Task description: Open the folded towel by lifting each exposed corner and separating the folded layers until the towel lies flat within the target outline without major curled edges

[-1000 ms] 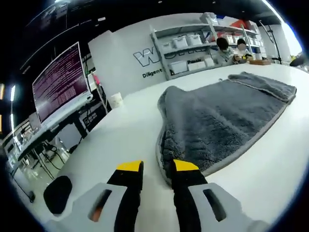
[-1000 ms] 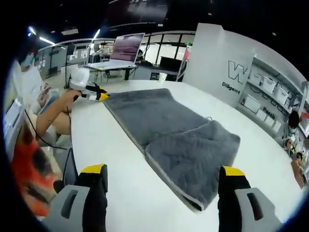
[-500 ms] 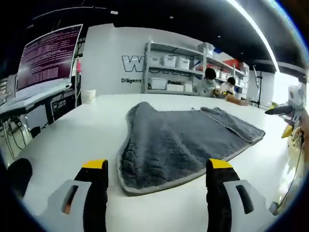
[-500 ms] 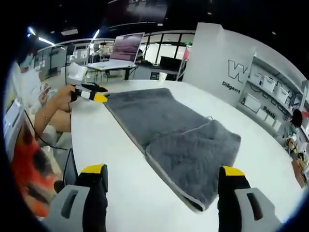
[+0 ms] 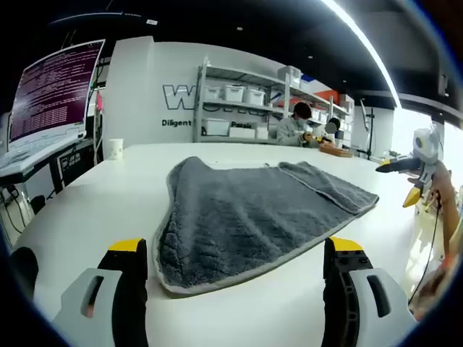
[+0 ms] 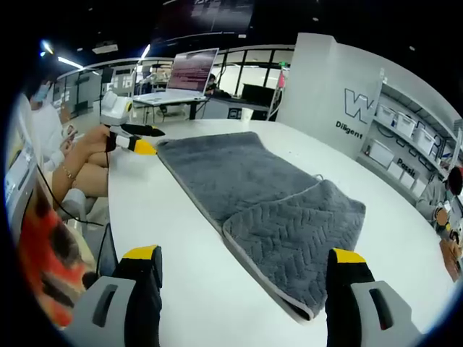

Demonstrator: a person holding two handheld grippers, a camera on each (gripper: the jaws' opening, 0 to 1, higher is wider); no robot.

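A grey towel (image 5: 246, 217) lies on the white table (image 5: 87, 210), its near rounded end just past my left gripper (image 5: 236, 249), which is open wide and holds nothing. In the right gripper view the towel (image 6: 231, 170) stretches away, with one end folded back as a second layer (image 6: 300, 231) near me. My right gripper (image 6: 244, 254) is open, its jaws straddling that folded end from short of it. The left gripper (image 6: 136, 139) is open in a hand by the towel's far corner. The right gripper (image 5: 406, 168) hovers beyond the towel's other end.
A large screen (image 5: 51, 94) and a paper cup (image 5: 114, 148) stand at the left. Shelves of bins (image 5: 239, 108) and seated people (image 5: 296, 126) are behind the table. A laptop (image 6: 189, 76) sits on a far desk. A person's arm (image 6: 79, 155) is at the table's left edge.
My left gripper's jaws have spread from nearly closed to wide open, and it has swung to face the towel's end squarely. The right gripper has barely moved.
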